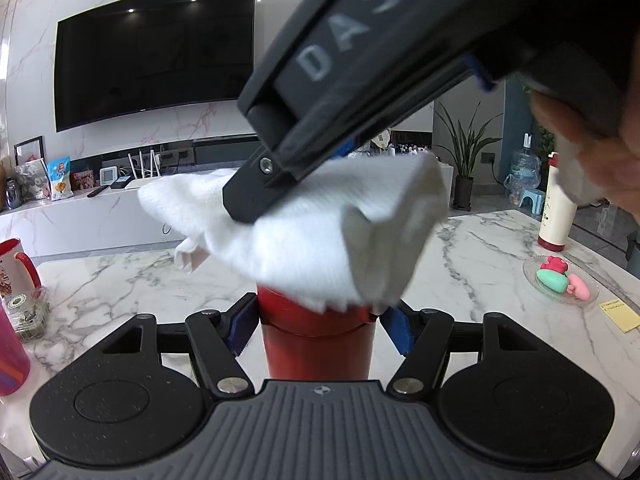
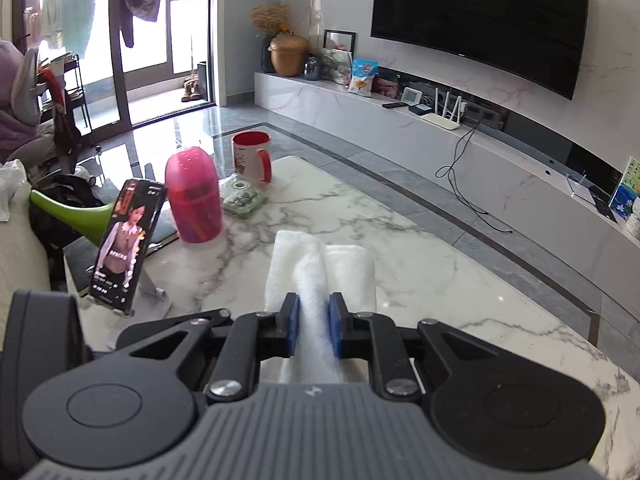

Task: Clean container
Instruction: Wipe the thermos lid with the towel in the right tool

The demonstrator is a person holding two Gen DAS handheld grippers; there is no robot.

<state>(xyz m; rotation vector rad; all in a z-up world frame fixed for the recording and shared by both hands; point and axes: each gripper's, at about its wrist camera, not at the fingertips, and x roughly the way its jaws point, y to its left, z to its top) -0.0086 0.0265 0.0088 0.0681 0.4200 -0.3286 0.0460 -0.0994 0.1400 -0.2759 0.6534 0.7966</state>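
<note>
1. The left gripper (image 1: 318, 330) is clenched around the upright red bottle (image 1: 318, 344), just below its top, above the marble table (image 1: 480, 264).
2. The right gripper (image 2: 314, 330) pinches a folded white cloth (image 1: 320, 232), which lies on the bottle's top.
3. A glass dish (image 1: 560, 284) sits well right of the bottle.

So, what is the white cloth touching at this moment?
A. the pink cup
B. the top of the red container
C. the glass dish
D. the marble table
B: in the left wrist view the white cloth, pinched in the right tongs, lies on the top of the red container, which the left tongs clamp.
</note>
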